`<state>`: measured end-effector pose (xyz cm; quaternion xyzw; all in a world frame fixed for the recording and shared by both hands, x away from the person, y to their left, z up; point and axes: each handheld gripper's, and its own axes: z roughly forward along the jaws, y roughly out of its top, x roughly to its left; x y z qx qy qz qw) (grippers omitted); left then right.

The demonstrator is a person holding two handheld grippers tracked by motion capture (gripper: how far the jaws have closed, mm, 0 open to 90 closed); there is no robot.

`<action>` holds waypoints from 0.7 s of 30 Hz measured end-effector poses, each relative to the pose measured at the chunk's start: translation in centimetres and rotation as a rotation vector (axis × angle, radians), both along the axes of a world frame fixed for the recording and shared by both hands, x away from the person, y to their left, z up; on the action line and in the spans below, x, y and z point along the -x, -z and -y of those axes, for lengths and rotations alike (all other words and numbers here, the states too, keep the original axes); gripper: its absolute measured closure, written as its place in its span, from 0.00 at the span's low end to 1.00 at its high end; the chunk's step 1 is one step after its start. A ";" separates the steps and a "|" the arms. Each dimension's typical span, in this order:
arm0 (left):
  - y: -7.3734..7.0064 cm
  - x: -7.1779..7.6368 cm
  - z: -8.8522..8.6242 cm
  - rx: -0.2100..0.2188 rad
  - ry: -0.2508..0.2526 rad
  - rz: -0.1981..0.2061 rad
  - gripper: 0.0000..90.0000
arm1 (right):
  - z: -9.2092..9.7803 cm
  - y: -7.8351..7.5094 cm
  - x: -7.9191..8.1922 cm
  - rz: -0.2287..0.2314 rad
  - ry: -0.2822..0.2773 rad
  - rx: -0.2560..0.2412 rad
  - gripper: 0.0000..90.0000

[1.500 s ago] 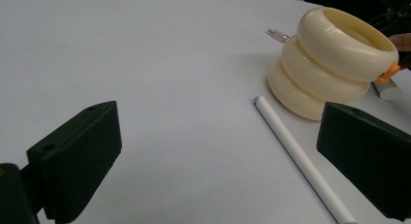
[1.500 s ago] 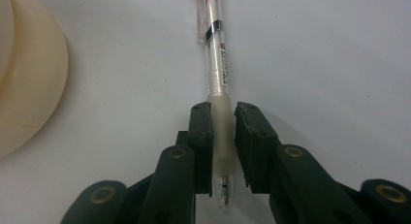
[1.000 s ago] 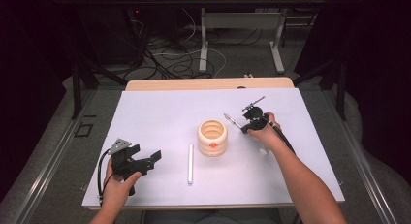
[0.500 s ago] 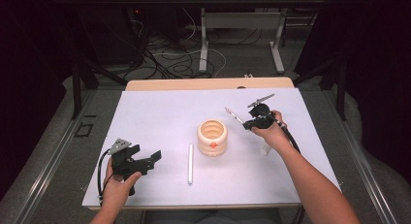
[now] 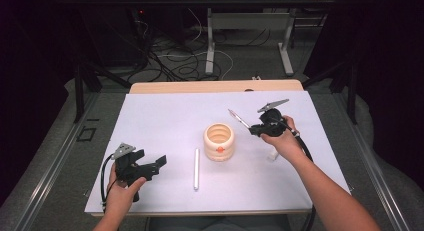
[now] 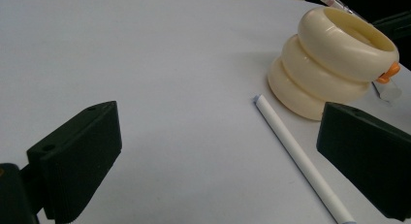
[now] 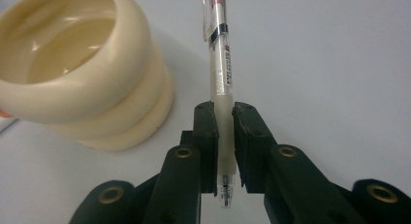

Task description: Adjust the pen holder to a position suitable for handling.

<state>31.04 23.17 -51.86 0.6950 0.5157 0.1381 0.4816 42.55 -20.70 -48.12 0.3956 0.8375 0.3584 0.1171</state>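
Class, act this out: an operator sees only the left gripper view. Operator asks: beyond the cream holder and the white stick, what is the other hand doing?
Observer: The right tongs are shut on a clear pen.
Operator: Where is the pen relative to the cream holder?
Observer: In the high view it is held in the air to the right of the cream holder, apart from it, tilted toward it.
Operator: Anything lying near that hand?
Observer: A small pale piece lies on the table by the wrist; I cannot tell what it is.

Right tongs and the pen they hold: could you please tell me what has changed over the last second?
The right tongs, shut on the clear plastic pen, rose slightly and drifted right, away from the cream ribbed holder. The left tongs, the white stick and the holder stayed put.
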 end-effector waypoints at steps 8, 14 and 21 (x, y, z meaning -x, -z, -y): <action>0.0 0.0 0.0 0.000 0.000 0.001 0.03 | -0.5 -0.8 2.2 0.056 -0.049 -0.024 0.90; 0.0 0.0 0.0 -0.003 0.000 0.006 0.03 | -0.6 -1.0 4.2 0.099 -0.072 -0.072 0.90; 0.0 0.0 0.1 -0.004 0.003 0.004 0.03 | -0.9 -0.8 6.1 0.115 -0.095 -0.120 0.90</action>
